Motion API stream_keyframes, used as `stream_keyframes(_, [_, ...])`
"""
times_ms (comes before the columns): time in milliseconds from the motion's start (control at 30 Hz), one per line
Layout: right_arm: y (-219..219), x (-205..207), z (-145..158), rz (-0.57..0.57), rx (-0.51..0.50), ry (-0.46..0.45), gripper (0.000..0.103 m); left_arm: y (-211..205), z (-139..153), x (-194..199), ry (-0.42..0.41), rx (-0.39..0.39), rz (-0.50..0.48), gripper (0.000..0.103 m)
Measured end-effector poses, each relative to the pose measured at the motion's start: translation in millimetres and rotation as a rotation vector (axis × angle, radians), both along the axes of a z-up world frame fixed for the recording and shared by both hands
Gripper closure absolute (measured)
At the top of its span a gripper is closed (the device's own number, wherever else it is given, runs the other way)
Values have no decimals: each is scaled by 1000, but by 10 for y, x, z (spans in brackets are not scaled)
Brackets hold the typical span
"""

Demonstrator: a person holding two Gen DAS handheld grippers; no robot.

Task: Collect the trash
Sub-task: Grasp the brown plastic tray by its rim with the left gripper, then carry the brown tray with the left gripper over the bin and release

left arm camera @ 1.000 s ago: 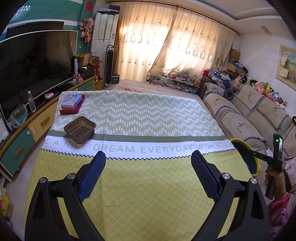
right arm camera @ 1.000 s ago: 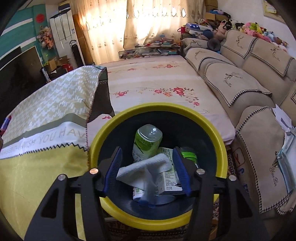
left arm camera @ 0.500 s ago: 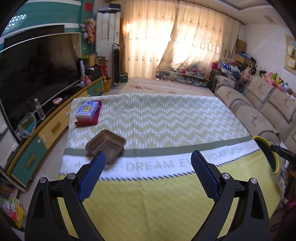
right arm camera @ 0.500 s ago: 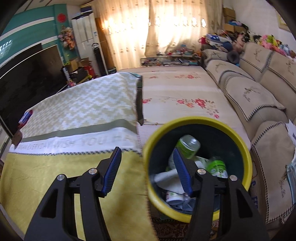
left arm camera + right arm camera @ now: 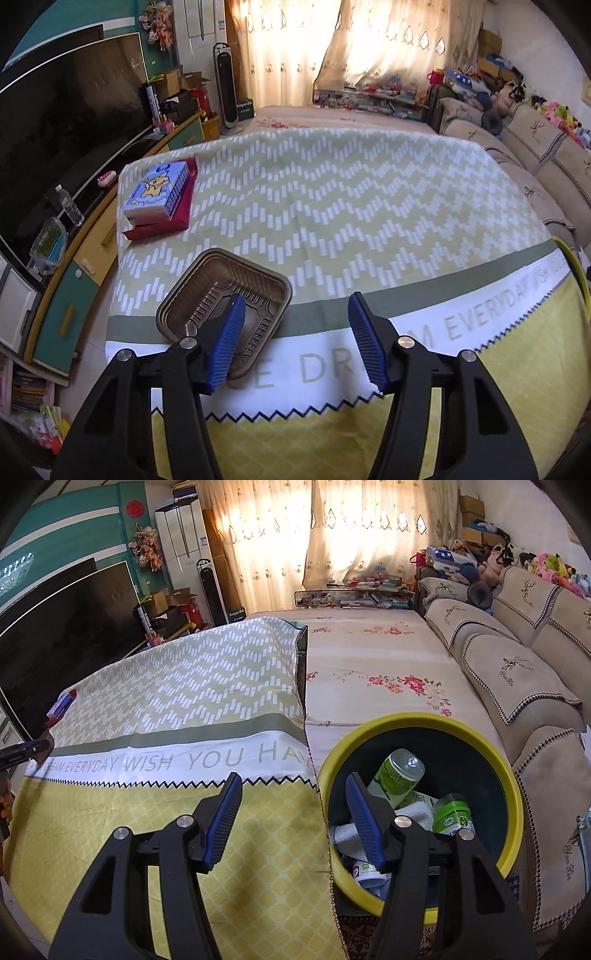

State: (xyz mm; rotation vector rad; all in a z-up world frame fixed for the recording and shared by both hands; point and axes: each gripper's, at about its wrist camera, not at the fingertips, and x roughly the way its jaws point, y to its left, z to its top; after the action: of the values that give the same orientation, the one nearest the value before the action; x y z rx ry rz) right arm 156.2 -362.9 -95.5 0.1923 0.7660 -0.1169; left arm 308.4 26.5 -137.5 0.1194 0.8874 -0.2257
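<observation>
Yellow-rimmed bin (image 5: 421, 720) beside cloth-covered table (image 5: 332, 192) already loaded with bottles and tissue

Brown plastic tray (image 5: 225, 291) left on table

Left gripper (image 5: 295, 339) just narrowed, nothing clamped; right gripper (image 5: 291, 819) parted, empty

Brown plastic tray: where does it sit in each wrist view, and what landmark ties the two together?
Left wrist: brown plastic tray lower left, on the cloth, behind the left gripper's left finger.
Right wrist: only a brown sliver at the far left edge, likely the tray.
Shared landmark: the white lettered band.
</observation>
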Motion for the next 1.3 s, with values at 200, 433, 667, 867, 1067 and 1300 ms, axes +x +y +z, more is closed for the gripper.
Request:
stream_keyframes(200, [5, 1, -7, 4, 11, -3, 47, 30, -142, 113, 46, 13, 3, 67])
stream_keyframes(433, [-3, -76, 87, 14, 21, -31, 47, -26, -115, 60, 34, 19, 8, 98])
stream_keyframes(667, [-178, -344, 230, -2, 27, -81, 47, -680, 257, -282, -36, 8, -120, 98])
stream_keyframes(867, [-497, -679, 323, -63, 6, -107, 47, -1704, 548, -599, -72, -33, -336, 98])
stream_keyframes(1067, [-886, -1063, 343, -179, -48, -108, 46, -2944, 695, -883, -78, -70, -581, 98])
stream_keyframes(1300, [-1222, -1386, 268, -266, -49, -110, 45, -4082, 677, -1060, -30, -91, -760, 98])
